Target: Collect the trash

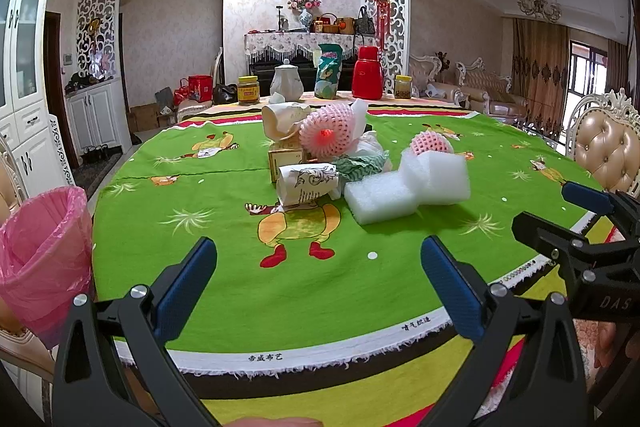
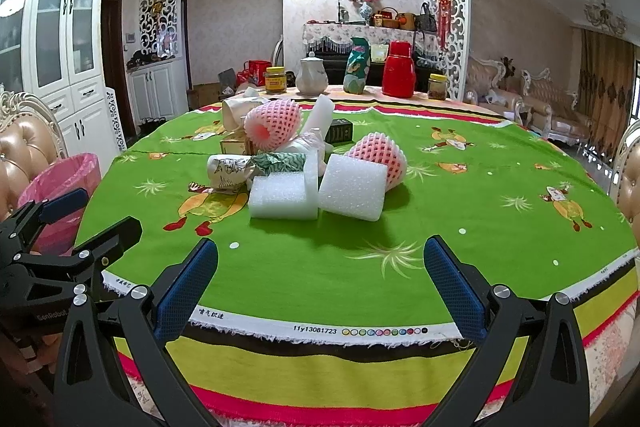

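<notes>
Bench (image 1: 224, 291): round, covered by a green cartoon-print cloth with striped border.

Trash pile, near bench centre, items touching or overlapping:
- 2 white foam blocks (image 2: 284, 197), side by side at the front of the pile; the right one tilted against the left.
- 2 pink foam fruit nets: the larger (image 1: 326, 135) on top of the pile, the smaller (image 2: 380, 157) just behind the right foam block.
- Crumpled printed paper cup (image 1: 308, 183), lying on its side at the pile's left front.
- Green-and-white wrapper (image 2: 280, 161), between the cup and the foam blocks.
- Small tan carton (image 1: 285, 159), under the larger net.
- Crushed cream paper cup (image 1: 280, 121), at the rear left of the pile.
- Small dark box (image 2: 339, 131), behind the pile.

Bin with pink liner (image 1: 44, 251): beside the bench at the left edge, well apart from the pile.

Far edge of bench: 2 jars, a white teapot (image 1: 286, 81), a green bag (image 1: 328, 71), a red thermos (image 1: 368, 73).

Left gripper (image 1: 318, 287): jaws spread wide, holding nothing, hovering over the near edge of the bench, facing the pile.

Right gripper (image 2: 320, 287): jaws spread wide, empty, over the near bench edge, aimed at the foam blocks; well apart from them.
</notes>
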`<state>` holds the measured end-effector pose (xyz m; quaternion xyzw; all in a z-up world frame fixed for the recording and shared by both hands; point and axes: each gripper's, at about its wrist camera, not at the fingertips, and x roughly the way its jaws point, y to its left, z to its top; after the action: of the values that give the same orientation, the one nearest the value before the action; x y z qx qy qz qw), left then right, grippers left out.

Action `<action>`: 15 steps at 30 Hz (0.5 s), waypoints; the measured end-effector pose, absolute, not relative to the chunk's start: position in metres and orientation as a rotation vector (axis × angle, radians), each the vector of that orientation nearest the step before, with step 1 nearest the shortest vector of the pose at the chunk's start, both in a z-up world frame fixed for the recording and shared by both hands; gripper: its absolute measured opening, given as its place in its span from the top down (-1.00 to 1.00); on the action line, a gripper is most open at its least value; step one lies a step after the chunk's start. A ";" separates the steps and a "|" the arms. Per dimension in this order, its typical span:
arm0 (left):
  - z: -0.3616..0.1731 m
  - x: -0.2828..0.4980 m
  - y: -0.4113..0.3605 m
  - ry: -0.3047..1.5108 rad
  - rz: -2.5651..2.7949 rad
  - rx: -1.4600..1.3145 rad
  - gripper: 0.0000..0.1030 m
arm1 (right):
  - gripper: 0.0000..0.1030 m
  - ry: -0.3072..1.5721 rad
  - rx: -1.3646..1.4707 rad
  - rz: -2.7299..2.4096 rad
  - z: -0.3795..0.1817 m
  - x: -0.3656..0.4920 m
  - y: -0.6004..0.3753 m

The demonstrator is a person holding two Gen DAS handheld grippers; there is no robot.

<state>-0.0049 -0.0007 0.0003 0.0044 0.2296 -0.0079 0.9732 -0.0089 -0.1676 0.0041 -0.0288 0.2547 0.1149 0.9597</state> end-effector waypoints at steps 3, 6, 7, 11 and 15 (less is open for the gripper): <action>-0.001 -0.005 0.000 0.464 -0.016 0.008 -0.92 | -0.87 0.514 -0.054 0.231 0.004 -0.009 -0.168; -0.001 -0.005 0.000 0.464 -0.015 0.009 -0.92 | -0.87 0.514 -0.059 0.228 0.004 -0.009 -0.167; -0.001 -0.005 0.001 0.466 -0.014 0.010 -0.92 | -0.87 0.514 -0.061 0.228 0.004 -0.009 -0.167; -0.003 -0.004 0.004 0.468 -0.014 0.007 -0.92 | -0.87 0.526 -0.066 0.232 0.001 -0.007 -0.164; -0.004 -0.004 0.006 0.469 -0.015 0.007 -0.92 | -0.87 0.530 -0.077 0.231 -0.001 -0.005 -0.162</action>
<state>-0.0039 0.0059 -0.0042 0.0036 0.2322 -0.0075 0.9726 -0.0049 -0.1617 -0.0005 -0.0377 0.2613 0.1138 0.9578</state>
